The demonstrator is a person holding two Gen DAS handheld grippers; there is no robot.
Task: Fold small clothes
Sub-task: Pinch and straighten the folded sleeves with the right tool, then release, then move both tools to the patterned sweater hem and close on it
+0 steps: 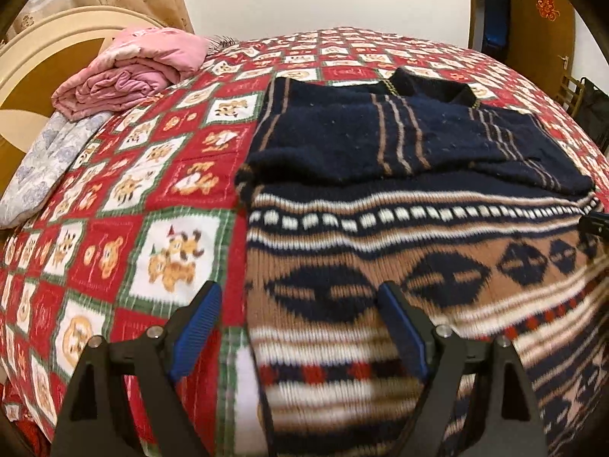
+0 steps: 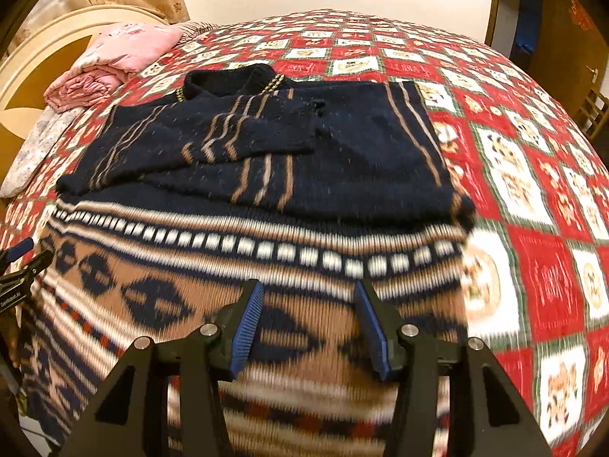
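A bed covered by a red-and-white checked quilt printed with cartoon animals (image 1: 125, 205) (image 2: 533, 175) is filling both views and carrying everything else. A navy knitted sweater with tan, white and red patterned bands (image 1: 380, 175) (image 2: 266, 198) is lying flat on the quilt, its patterned hem end nearest the cameras and its collar pointing toward the far wall. Both navy sleeves with thin tan stripes are lying folded inward across the chest, overlapping one another. At the head of the bed, a folded pink padded blanket (image 1: 129, 72) (image 2: 110, 61) is resting well apart from the sweater, sitting on a pale grey-blue floral pillow (image 1: 49, 163) (image 2: 38, 148). The left hand-held gripper (image 1: 300, 297) is hovering low over the sweater's left edge with its blue-padded fingers (image 1: 198, 327) spread wide, one over the quilt and one over the knit, pinching nothing. The right hand-held gripper (image 2: 308, 297) is hanging over the tan patterned band near the hem, its fingers (image 2: 247, 323) likewise spread apart and holding nothing. Whether either is touching the fabric is not clear.
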